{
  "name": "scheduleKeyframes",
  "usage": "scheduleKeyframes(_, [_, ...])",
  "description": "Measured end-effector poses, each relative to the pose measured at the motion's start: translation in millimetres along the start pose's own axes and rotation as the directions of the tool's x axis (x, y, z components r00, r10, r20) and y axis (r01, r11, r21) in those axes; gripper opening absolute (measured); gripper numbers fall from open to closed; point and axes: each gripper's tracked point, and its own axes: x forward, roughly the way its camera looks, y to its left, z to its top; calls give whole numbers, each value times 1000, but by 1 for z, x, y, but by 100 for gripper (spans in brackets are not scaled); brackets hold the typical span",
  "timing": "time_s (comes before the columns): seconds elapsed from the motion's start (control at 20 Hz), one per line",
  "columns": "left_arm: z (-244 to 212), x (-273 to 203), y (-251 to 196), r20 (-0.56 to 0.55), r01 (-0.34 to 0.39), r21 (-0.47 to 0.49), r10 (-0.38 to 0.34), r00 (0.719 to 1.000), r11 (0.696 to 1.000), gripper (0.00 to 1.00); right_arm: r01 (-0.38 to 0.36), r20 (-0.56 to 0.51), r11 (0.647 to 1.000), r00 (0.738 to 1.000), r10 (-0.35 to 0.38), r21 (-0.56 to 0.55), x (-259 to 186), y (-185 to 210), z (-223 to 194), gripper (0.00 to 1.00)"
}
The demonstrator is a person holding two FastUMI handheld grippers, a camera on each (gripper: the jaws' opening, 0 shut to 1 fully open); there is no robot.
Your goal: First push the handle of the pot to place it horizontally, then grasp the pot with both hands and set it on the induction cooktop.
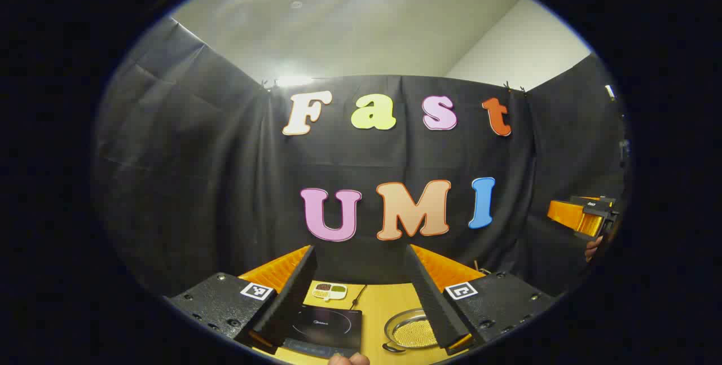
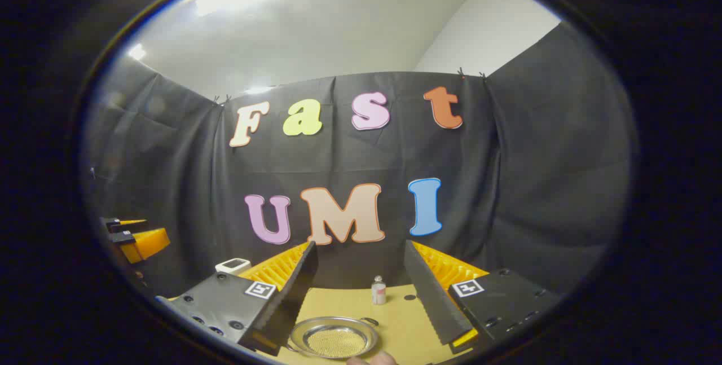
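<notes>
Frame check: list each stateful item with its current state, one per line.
pot: on the table, not on the cooktop, untouched
induction cooktop: bare, nothing on it
left gripper: open, holding nothing
right gripper: open, above the pot
small bottle: upright

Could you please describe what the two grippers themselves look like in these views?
Each gripper, left gripper and right gripper, has two long wedge-shaped fingers on black plates studded with screws. Orange ribbed panels back the fingers, and each plate carries a square black-and-white marker.
</notes>
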Motion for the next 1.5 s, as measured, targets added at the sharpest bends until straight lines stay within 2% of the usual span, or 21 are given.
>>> scheduleKeyframes(0.05, [-1, 0, 2, -3, 1, 1, -1, 1000, 1000, 92, 0, -3, 1000, 1000, 0, -2, 0, 2, -1, 96])
scheduleKeyframes(0.1, [0, 0, 3, -1, 3, 2, -3, 1000, 1000, 92, 3, -7, 1000, 1000, -3, -10, 0, 1, -3, 92])
scheduleKeyframes(0.2, [2, -1, 8, 2, 1, 2, -1, 1000, 1000, 92, 4, -16, 1000, 1000, -4, -19, -2, 3, -5, 92])
scheduleKeyframes(0.25, [0, 0, 10, 1, 1, 2, -1, 1000, 1000, 92, 4, -23, 1000, 1000, -5, -17, -2, 6, -7, 96])
scheduleKeyframes(0.3, [-2, -2, 12, -4, 2, 1, -2, 1000, 1000, 95, 6, -26, 1000, 1000, -6, -13, -3, 7, -8, 96])
scheduleKeyframes(0.35, [-6, -2, 13, -12, 2, 2, -2, 1000, 1000, 92, 8, -25, 1000, 1000, -8, -12, -1, 7, -7, 92])
scheduleKeyframes(0.5, [-7, -1, 16, -19, 2, 8, -1, 1000, 1000, 95, 10, -24, 1000, 1000, -11, -18, 1, 9, -8, 92])
scheduleKeyframes(0.55, [-8, -1, 16, -21, 4, 8, -4, 1000, 1000, 92, 10, -29, 1000, 1000, -10, -18, 1, 10, -10, 92])
scheduleKeyframes(0.75, [-14, 2, 14, -37, 22, 5, -22, 999, 1000, 95, 13, -44, 1000, 999, -14, -16, 2, 11, -17, 92])
scheduleKeyframes(0.85, [-16, 4, 14, -39, 27, 4, -27, 999, 1000, 92, 14, -51, 1000, 999, -15, -20, 4, 12, -19, 92])
scheduleKeyframes(1.1, [-16, 6, 21, -40, 40, 7, -40, 998, 999, 92, 17, -56, 1000, 998, -18, -24, 9, 20, -21, 92])
scheduleKeyframes(1.15, [-18, 7, 23, -40, 42, 12, -41, 998, 999, 92, 15, -64, 1000, 998, -17, -25, 10, 23, -23, 96])
scheduleKeyframes(1.2, [-16, 8, 25, -37, 45, 14, -45, 998, 999, 92, 12, -76, 1000, 997, -14, -28, 11, 27, -28, 92])
scheduleKeyframes(1.4, [-16, 10, 37, -24, 57, 19, -56, 998, 998, 92, -24, -126, 999, 992, 19, -35, 12, 52, -44, 92])
scheduleKeyframes(1.45, [-18, 11, 39, -27, 61, 16, -60, 998, 998, 95, -23, -130, 999, 991, 17, -43, 12, 56, -45, 88])
scheduleKeyframes(1.5, [-20, 10, 41, -29, 65, 11, -64, 998, 998, 95, -17, -133, 999, 991, 10, -50, 11, 58, -46, 75])
